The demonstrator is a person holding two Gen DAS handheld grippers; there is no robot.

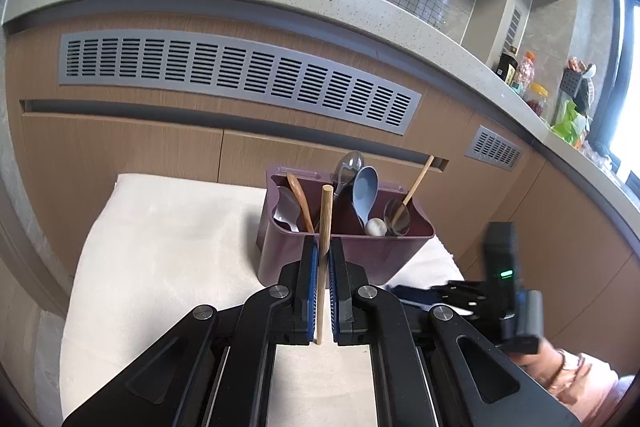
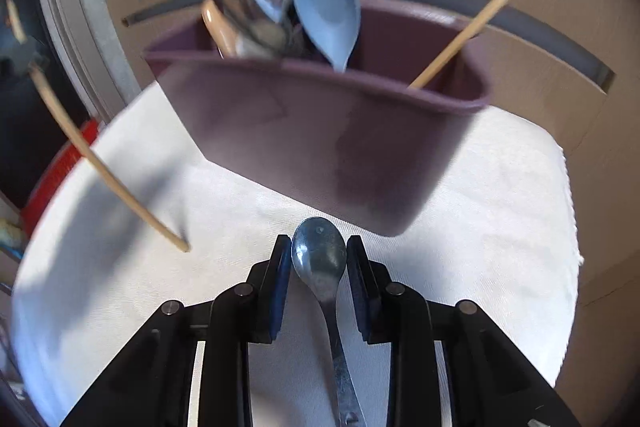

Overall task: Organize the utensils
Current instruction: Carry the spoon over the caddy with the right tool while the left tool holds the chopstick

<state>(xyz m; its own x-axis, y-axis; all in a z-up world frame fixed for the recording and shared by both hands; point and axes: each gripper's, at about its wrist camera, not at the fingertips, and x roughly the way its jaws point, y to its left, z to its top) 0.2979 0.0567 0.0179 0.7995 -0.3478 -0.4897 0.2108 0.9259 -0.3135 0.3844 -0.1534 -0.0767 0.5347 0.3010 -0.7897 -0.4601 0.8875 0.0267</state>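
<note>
Between the pads of the left tongs (image 1: 324, 259) a slim, round wooden chopstick (image 1: 323, 251) is pinched, so those tongs stand almost fully together. The stick runs upright along the gap, its lower tip near the white cloth-covered surface (image 1: 160, 251) and its top rising past the fingertips.

The right tongs (image 2: 319, 259) are narrowly parted around the bowl of a grey metal spoon (image 2: 319, 255), which lies bowl-up on the white cloth with its handle running back under the tongs. Whether the blue pads actually press the bowl cannot be told; thin gaps seem to show on both sides.

Just beyond both pairs of tongs stands a purple oblong plastic utensil caddy (image 1: 344, 255). It holds a pale blue plastic spoon (image 1: 364, 195), a metal spoon, a brown wooden spoon and another thin wooden stick leaning right.

In the left wrist view the right tongs' black body sits low at right, a pink sleeve (image 1: 576, 379) behind it.
</note>
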